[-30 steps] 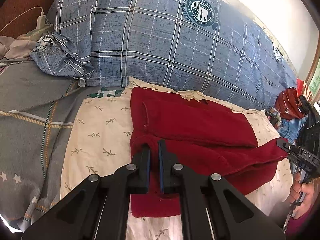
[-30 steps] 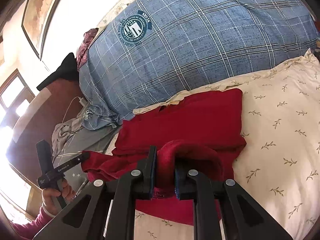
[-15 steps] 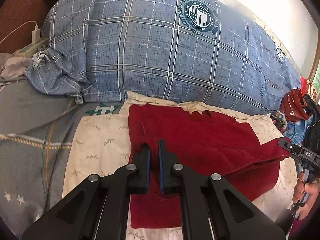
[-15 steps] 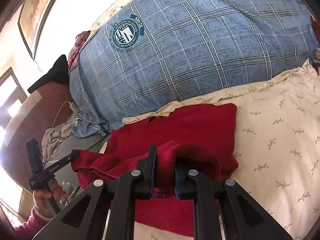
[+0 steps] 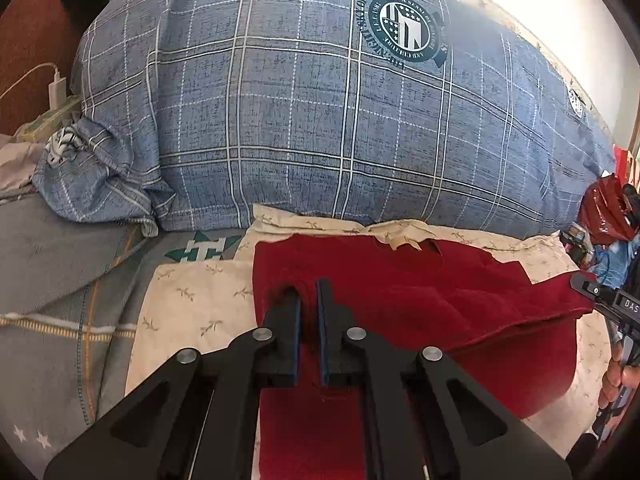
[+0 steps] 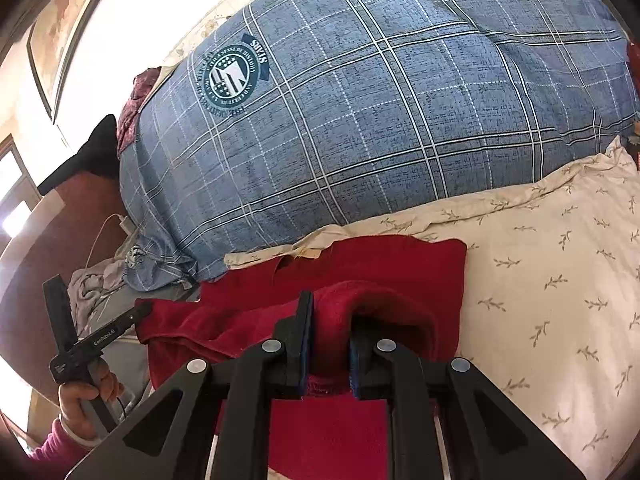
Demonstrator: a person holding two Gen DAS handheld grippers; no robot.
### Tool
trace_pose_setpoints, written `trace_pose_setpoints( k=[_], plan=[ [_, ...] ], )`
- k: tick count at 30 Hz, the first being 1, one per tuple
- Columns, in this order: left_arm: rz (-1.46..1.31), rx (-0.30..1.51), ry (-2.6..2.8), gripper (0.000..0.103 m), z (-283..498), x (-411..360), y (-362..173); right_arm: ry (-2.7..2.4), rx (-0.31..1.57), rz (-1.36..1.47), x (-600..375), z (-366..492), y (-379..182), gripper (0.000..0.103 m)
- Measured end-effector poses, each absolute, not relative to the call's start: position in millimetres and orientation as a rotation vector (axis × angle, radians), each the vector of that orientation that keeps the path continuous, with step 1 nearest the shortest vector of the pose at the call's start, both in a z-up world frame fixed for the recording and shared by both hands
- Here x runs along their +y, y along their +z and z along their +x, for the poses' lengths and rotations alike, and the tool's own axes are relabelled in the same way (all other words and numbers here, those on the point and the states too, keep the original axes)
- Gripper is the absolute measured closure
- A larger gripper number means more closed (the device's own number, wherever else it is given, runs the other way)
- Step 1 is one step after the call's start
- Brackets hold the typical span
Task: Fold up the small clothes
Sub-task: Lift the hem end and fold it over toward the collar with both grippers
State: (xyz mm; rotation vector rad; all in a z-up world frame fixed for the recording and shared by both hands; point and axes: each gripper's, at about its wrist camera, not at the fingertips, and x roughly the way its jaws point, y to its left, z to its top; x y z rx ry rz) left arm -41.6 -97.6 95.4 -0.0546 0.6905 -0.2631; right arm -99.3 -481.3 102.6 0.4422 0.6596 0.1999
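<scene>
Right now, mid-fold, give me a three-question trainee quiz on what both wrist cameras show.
1. True or false: both grippers are shut on the red garment.
2. The garment lies on: A) bare wood B) a cream leaf-print cloth C) a grey floor.
3. What rises behind the garment?

Key:
1. True: the left gripper and right gripper each pinch a red fold.
2. B.
3. A blue plaid bundle with a round emblem.

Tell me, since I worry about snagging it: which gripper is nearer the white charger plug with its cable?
Left. The left gripper grips the red fleece garment on the side toward the white charger plug; the right gripper grips its opposite end.
</scene>
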Motion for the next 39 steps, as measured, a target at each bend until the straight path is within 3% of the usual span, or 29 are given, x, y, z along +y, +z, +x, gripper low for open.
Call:
trace_pose_setpoints(
  k=[24,30,37,39],
  plan=[
    [-0.077,0.794,-0.198,0.098,40,-115,56,0.149,0.743,0.428,-491,-11,73,0.089],
    [-0.087,0.824,-0.179,0.098,51,-116,45,0.128,0.842,0.453,-498,16,45,0.088],
    [-0.105,0.846,-0.218,0.094,57,-112,41,0.163,0.853,0.617,-515,19,42,0.082],
    [-0.118,0.851,-0.251,0.086,56,-110,45,0.174,0.828,0.618,-515,14,52,0.079]
  ],
)
